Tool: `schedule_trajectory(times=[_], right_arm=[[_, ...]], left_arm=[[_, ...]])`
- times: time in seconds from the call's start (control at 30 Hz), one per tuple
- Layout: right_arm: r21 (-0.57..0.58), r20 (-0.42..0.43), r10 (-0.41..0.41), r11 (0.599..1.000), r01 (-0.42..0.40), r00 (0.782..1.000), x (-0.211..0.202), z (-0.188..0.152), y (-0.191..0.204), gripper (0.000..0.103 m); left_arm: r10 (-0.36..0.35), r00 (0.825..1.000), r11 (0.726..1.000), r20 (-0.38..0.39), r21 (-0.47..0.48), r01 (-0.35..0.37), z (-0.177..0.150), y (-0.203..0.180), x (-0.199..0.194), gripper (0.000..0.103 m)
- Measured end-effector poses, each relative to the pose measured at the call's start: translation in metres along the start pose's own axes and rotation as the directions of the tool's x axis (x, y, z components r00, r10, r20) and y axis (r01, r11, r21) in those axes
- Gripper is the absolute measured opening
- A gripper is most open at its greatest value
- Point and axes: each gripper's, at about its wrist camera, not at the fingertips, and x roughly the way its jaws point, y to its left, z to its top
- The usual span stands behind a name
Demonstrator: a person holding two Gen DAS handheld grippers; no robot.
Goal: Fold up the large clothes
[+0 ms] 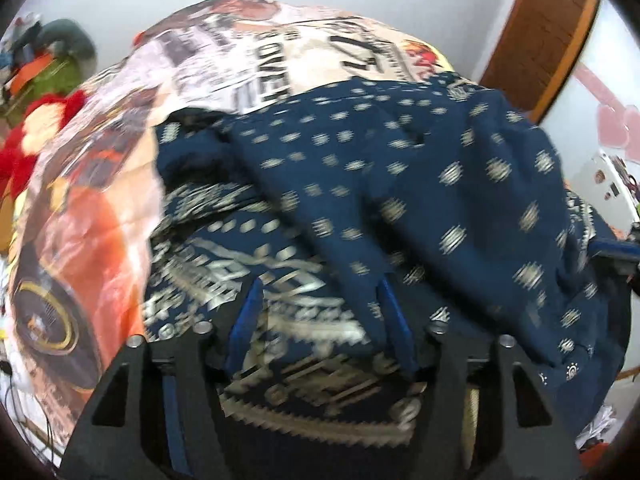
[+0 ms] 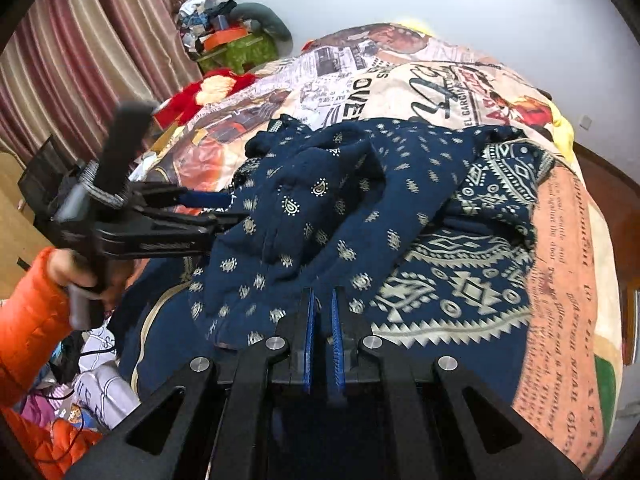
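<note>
A large navy garment (image 2: 340,184) with pale printed motifs and a patterned border (image 2: 460,280) lies rumpled on the bed. In the right wrist view my right gripper (image 2: 322,300) is shut, its blue pads pinching a fold of the garment at its near edge. My left gripper (image 2: 224,206) comes in from the left at the garment's side edge, held by a hand in an orange sleeve (image 2: 32,312). In the blurred left wrist view the left gripper (image 1: 320,284) stands open over the garment (image 1: 420,168). Cloth lies between the fingers, loose, and a fold hangs against the right finger (image 1: 394,312).
The bed's printed cover (image 2: 420,80) spreads under and beyond the garment. A red plush toy (image 2: 208,88) lies at the bed's far left. A cluttered green stand (image 2: 236,48) and a curtain (image 2: 80,60) are behind it. Loose clothes (image 2: 100,392) lie beside the bed.
</note>
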Motion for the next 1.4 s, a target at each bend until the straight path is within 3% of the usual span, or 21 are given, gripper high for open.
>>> schedule_trajectory(times=[0.13, 0.23, 0.33, 0.43, 0.6, 0.77, 1.0, 1.17, 1.3, 1.33, 1.4], right_arm=[[0.016, -0.024, -0.074, 0.997, 0.074, 0.997, -0.013, -0.007, -0.011, 0.005], [0.086, -0.004, -0.087, 0.993, 0.087, 0.996, -0.029, -0.015, -0.028, 0.005], [0.180, 0.031, -0.097, 0.980, 0.090, 0.995, -0.049, -0.021, -0.042, 0.005], [0.275, 0.057, -0.099, 0.958, 0.080, 0.993, -0.066, -0.029, -0.055, 0.005], [0.383, 0.024, -0.092, 0.921, 0.076, 0.995, -0.071, -0.046, -0.065, 0.005], [0.361, 0.009, -0.122, 0.926, 0.111, 0.992, -0.067, -0.059, -0.057, 0.005], [0.327, -0.037, -0.189, 0.926, 0.190, 0.981, -0.069, -0.066, -0.048, 0.005], [0.408, -0.021, -0.136, 0.903, 0.133, 0.991, -0.062, -0.077, -0.057, 0.005], [0.429, 0.013, -0.068, 0.902, 0.056, 0.998, -0.055, -0.077, -0.060, 0.005], [0.438, 0.025, -0.038, 0.899, 0.023, 0.999, -0.052, -0.076, -0.062, 0.005], [0.467, 0.052, 0.020, 0.883, -0.042, 0.998, -0.047, -0.078, -0.068, 0.005]], left_arm=[[-0.014, 1.000, 0.999, -0.016, -0.047, 0.013, -0.010, 0.025, -0.014, 0.061], [0.032, 0.999, 0.997, 0.013, -0.070, -0.031, -0.018, 0.046, -0.034, 0.061], [0.037, 0.999, 0.989, 0.036, -0.147, -0.032, -0.032, 0.075, -0.053, 0.061], [0.019, 1.000, 0.972, 0.021, -0.234, -0.014, -0.051, 0.102, -0.059, 0.062], [-0.067, 0.996, 0.937, -0.058, -0.347, 0.043, -0.087, 0.126, -0.042, 0.064], [-0.153, 0.981, 0.884, -0.118, -0.460, 0.082, -0.118, 0.133, -0.013, 0.064], [-0.159, 0.979, 0.883, -0.126, -0.461, 0.084, -0.130, 0.125, -0.005, 0.064], [-0.199, 0.974, 0.860, -0.106, -0.496, 0.122, -0.132, 0.128, 0.001, 0.065], [-0.228, 0.969, 0.858, -0.094, -0.490, 0.154, -0.130, 0.129, 0.002, 0.065], [-0.232, 0.969, 0.855, -0.085, -0.492, 0.162, -0.129, 0.128, 0.003, 0.063], [-0.246, 0.967, 0.850, -0.072, -0.495, 0.179, -0.129, 0.127, 0.002, 0.046]])
